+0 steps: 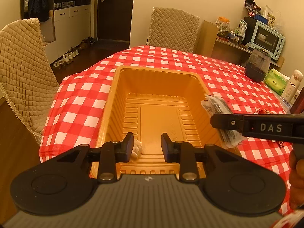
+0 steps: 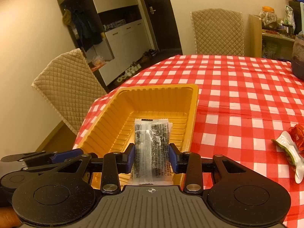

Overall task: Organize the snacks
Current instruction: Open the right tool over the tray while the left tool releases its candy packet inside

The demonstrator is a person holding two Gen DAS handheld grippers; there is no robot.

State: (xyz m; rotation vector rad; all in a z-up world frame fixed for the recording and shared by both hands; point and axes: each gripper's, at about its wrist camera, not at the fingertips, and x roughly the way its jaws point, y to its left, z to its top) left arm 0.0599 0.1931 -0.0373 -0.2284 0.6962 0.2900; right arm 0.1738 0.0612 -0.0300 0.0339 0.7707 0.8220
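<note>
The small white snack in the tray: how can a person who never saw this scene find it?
Start at the red checked tablecloth and find the golden tray. The small white snack lies alone on its floor, in the near left corner beside the left tool. The clear dark-printed packet is held by the right tool.

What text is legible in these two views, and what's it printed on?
"DAS": on the side of the right claw, seen from the left wrist.
"miffy": on the white bottle at the table's right edge.
Green tissue pack: has a printed label, too small to read.
Clear snack packet held in the right claw over the yellow tray: dense black print and a barcode, too blurred to read.
Bags on the shelf: unreadable.
</note>
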